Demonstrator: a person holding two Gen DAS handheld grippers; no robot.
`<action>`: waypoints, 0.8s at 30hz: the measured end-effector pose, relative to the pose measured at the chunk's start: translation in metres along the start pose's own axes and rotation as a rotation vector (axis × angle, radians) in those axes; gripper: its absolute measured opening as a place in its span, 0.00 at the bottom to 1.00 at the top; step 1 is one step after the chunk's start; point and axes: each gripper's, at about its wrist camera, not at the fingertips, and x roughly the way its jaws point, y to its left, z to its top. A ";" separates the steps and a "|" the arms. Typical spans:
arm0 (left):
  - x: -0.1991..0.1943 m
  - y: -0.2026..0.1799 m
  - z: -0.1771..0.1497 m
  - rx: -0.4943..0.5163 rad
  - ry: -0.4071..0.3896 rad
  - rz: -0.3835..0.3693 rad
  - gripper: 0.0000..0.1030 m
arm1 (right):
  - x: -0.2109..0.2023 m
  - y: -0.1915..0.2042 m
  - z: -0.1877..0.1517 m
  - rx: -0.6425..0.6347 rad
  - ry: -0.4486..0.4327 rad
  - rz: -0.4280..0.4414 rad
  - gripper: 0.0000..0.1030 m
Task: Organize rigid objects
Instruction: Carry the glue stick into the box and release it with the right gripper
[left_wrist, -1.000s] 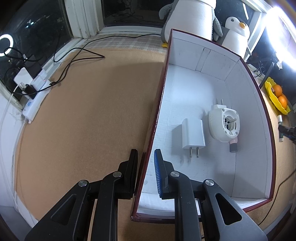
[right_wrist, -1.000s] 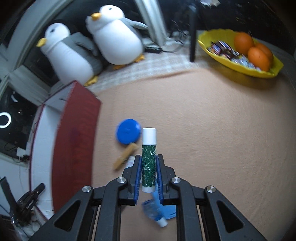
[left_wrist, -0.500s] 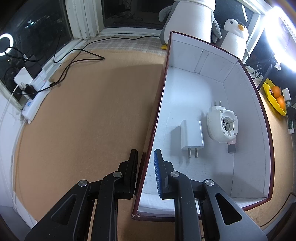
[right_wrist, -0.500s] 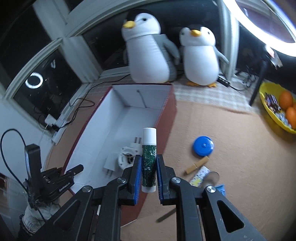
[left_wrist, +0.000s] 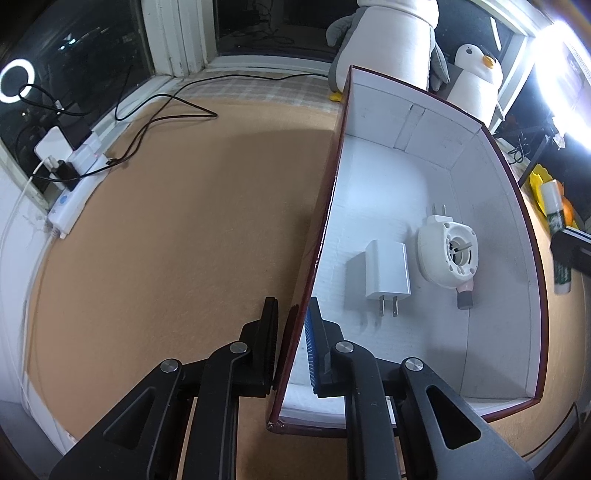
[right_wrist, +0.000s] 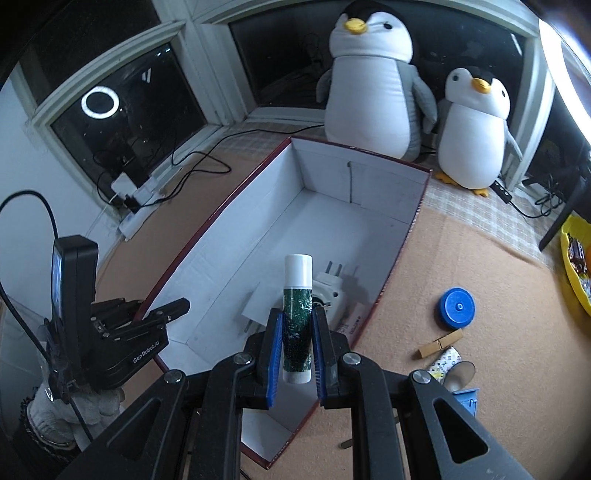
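Glue stick clamped upright, right hand-held gripper

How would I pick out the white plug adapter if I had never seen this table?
Find the big red box with white inside walls, standing open in front of two plush penguins. On its floor lie two white things side by side. The adapter is the flat rectangular block with two metal prongs; its neighbour, the round device, has a hollow centre.
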 end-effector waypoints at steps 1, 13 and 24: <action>0.000 0.000 0.000 -0.002 -0.001 0.002 0.12 | 0.002 0.002 0.000 -0.006 0.003 0.000 0.13; 0.000 0.001 0.000 -0.010 -0.003 0.005 0.10 | 0.011 0.011 -0.001 -0.027 0.021 0.008 0.13; 0.001 0.001 0.001 -0.010 -0.003 0.002 0.10 | 0.016 0.016 -0.002 -0.029 0.037 0.012 0.13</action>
